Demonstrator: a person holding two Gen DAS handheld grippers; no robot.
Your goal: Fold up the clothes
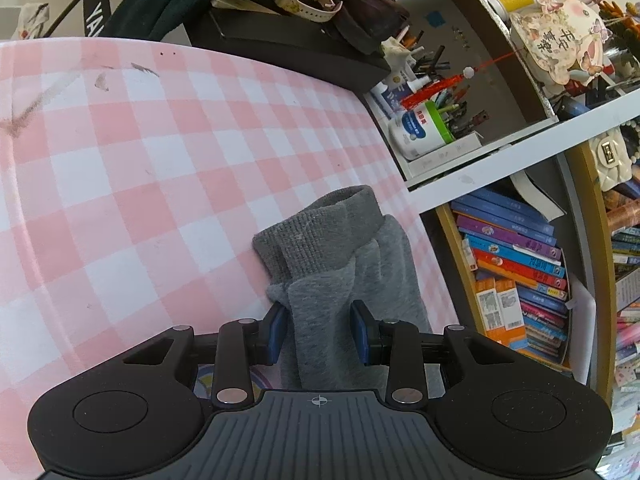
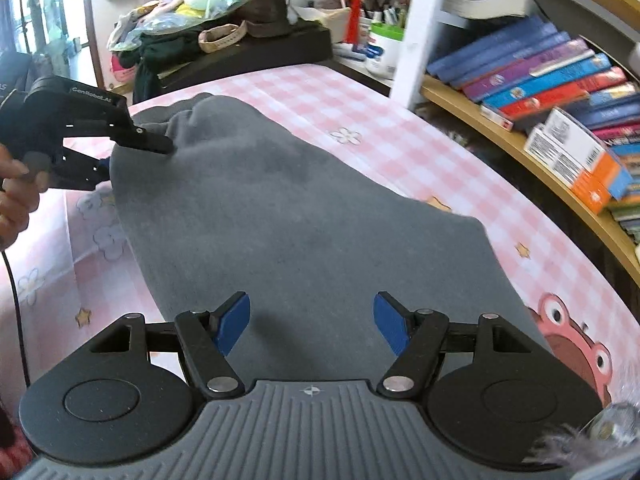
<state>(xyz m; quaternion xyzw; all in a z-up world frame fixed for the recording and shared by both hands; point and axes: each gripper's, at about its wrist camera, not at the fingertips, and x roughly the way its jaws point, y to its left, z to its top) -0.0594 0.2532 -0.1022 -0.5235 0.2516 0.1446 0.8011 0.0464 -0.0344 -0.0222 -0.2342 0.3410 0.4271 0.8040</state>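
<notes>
A grey fleece garment (image 2: 300,208) lies spread on the pink checked tablecloth (image 2: 380,128). In the left wrist view its ribbed cuff (image 1: 320,224) points away from me, and the bunched fabric (image 1: 320,320) runs back between my pads. My left gripper (image 1: 320,328) is shut on that fold. The right wrist view shows the left gripper (image 2: 160,146) clamped on the garment's far left end, with a person's hand (image 2: 12,192) on its handle. My right gripper (image 2: 312,320) hovers open over the near end of the garment, its blue pads wide apart and not pressing on the cloth.
A shelf of books (image 2: 540,80) runs along the table's right side. At the far edge stands a black case (image 2: 260,56) piled with clothes, bags and a watch. A white bottle with a green lid (image 1: 420,132) and pens sit in the shelf corner.
</notes>
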